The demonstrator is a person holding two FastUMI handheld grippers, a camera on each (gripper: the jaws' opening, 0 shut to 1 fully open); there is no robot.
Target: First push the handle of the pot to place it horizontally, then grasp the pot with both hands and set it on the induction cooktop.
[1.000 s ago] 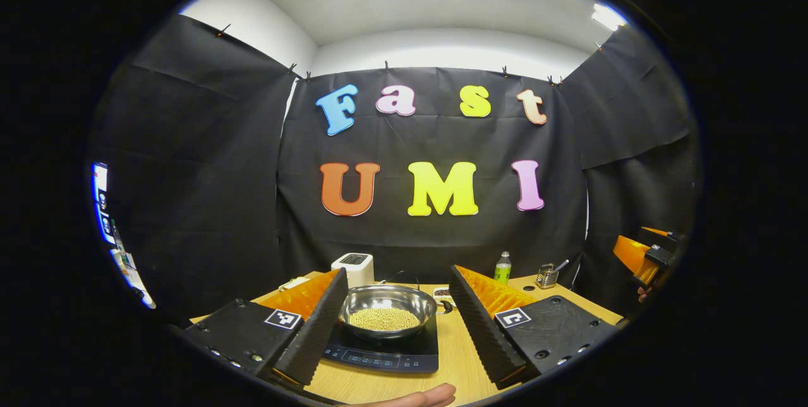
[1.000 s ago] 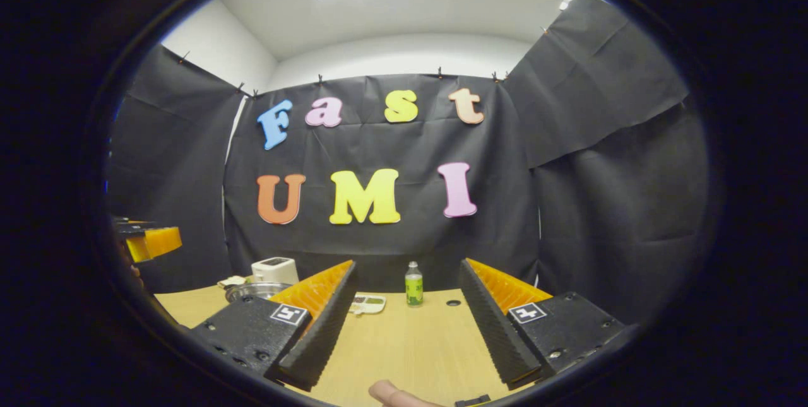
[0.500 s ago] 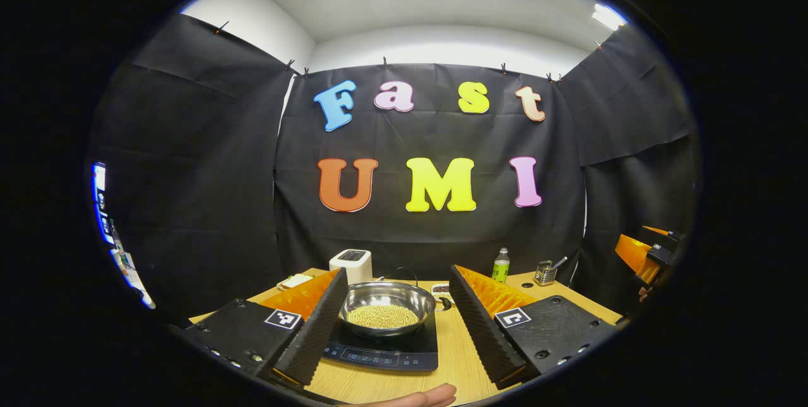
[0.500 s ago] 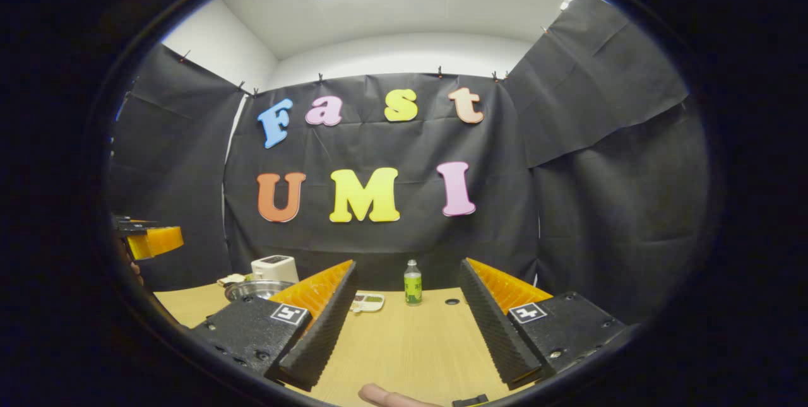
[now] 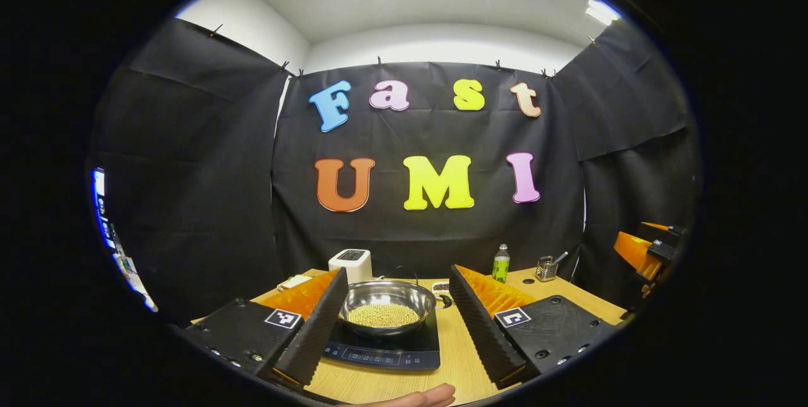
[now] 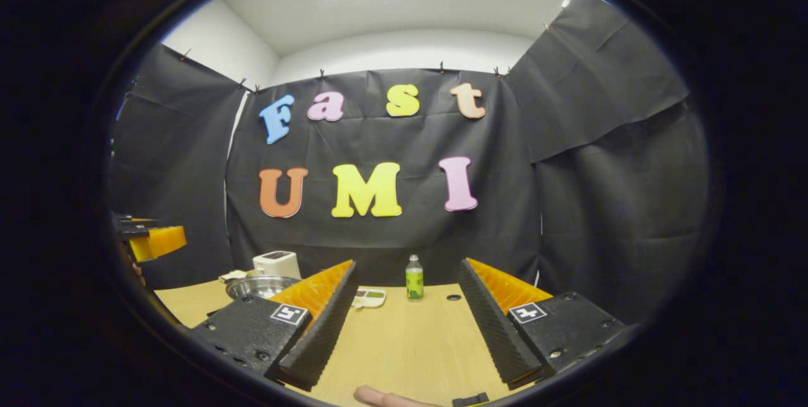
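Observation:
A shiny steel pot (image 5: pixel 387 307) holding small yellowish beans rests on the black induction cooktop (image 5: pixel 385 346) in the left gripper view. Its thin wire handle (image 5: pixel 404 273) arcs over the far rim. My left gripper (image 5: pixel 396 287) stands open in front of it, fingers apart on either side, touching nothing. In the right gripper view my right gripper (image 6: pixel 407 282) is open over bare tabletop, and the pot (image 6: pixel 260 286) peeks out at the left behind its left finger. The other gripper (image 5: pixel 644 252) shows at the far right edge of the left gripper view.
The wooden table (image 6: pixel 404 344) carries a white box-shaped appliance (image 5: pixel 351 264), a green bottle (image 6: pixel 414 278), a small white tray (image 6: pixel 369 298) and a utensil holder (image 5: pixel 546 269). A fingertip (image 5: pixel 423 397) shows at the bottom edge. Black cloth walls close in behind.
Both views have drifted slightly, with the scene sitting a little higher now. The pot stays on the cooktop and both grippers stay open.

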